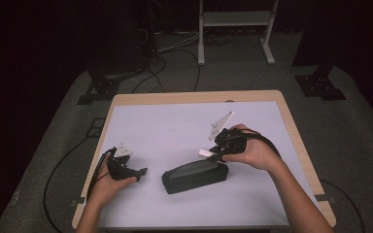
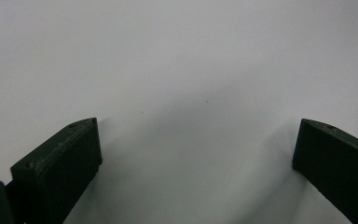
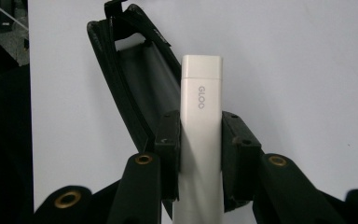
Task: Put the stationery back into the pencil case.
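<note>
A black zip pouch (image 1: 194,176) lies on the white mat (image 1: 175,131) at the front middle, and in the right gripper view the pouch (image 3: 130,79) stands unzipped with its dark inside showing. My right gripper (image 3: 200,144) is shut on a white square glue stick (image 3: 200,121) marked GLOO, held just over the pouch's right end, where the stick (image 1: 205,153) shows as a small white tip. My left gripper (image 1: 138,172) rests low at the front left, a short way left of the pouch. Its jaws stand wide open over bare mat (image 2: 182,70) with nothing between them.
The mat covers a wooden table (image 1: 296,131) whose edges show at the back and right. Beyond it stand a white metal frame (image 1: 235,29), dark stands (image 1: 102,82) and loose cables on the carpet. A black cable (image 1: 58,170) trails off the table's left side.
</note>
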`<state>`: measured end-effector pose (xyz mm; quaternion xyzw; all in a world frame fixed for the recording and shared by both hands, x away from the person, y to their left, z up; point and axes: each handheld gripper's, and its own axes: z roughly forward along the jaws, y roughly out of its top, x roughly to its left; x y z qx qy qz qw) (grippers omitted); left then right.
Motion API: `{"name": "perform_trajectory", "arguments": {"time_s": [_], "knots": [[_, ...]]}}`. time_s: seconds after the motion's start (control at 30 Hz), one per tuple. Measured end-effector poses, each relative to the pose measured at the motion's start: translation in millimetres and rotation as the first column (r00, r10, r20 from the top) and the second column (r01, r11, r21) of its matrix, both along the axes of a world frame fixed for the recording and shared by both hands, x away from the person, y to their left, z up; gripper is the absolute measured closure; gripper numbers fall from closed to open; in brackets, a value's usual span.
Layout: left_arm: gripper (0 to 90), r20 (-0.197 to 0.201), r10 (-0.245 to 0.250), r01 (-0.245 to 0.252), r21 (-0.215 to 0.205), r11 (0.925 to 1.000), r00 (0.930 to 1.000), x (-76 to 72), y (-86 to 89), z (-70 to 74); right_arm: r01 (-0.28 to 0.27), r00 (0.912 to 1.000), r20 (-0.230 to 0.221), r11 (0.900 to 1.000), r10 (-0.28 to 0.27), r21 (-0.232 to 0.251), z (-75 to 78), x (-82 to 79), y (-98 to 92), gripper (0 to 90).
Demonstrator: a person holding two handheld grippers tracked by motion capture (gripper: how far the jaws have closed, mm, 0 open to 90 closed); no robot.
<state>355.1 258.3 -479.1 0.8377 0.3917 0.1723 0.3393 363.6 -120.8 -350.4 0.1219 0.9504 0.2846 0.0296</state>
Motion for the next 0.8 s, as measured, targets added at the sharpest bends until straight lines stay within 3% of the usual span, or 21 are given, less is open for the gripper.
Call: {"name": "perform_trajectory", "arguments": {"time_s": [0.8], "knots": [[0.3,0.002,0.001,-0.001,-0.001,1.0000,1.0000,0.0,-0.1,-0.2,-0.139,0.9903,-0.016,0.987,0.138,-0.078,-10.8,-2.9,38.1,69.4]]}}
